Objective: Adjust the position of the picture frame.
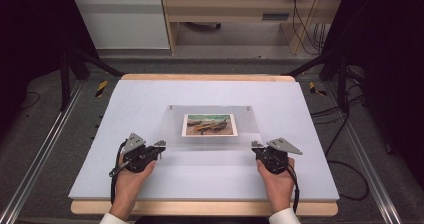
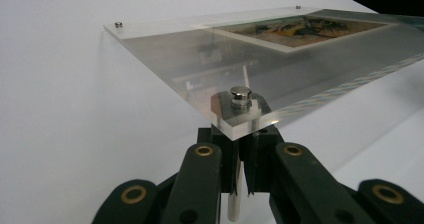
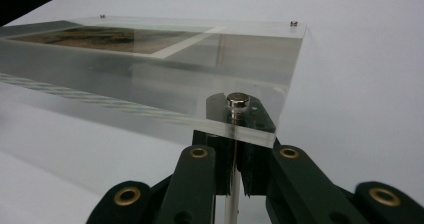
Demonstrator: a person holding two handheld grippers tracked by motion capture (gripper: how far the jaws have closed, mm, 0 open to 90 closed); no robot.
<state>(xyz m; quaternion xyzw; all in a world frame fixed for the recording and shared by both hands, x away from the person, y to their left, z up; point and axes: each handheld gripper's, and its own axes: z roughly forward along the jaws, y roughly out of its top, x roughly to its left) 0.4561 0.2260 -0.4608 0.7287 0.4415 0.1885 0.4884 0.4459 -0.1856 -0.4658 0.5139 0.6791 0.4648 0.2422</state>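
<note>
The left gripper (image 1: 159,146) has its fingers (image 2: 227,169) pinched on the metal standoff post (image 2: 234,204) beneath the near left corner of a clear acrylic photo frame (image 1: 210,140), just below that corner's round silver screw cap (image 2: 240,94). The right gripper (image 1: 257,147) likewise has its fingers (image 3: 250,171) clamped on the post (image 3: 231,199) under the near right corner, whose own cap (image 3: 237,102) sits above them. The frame's near edge is raised off the white counter (image 1: 150,99) while its far edge, marked by two small screws, lies lower toward the surface, so the panel tilts. A landscape photograph (image 1: 209,125) is sandwiched near the panel's middle. A hand holds each gripper from the near edge of the counter, white cuffs showing at the wrists.
</note>
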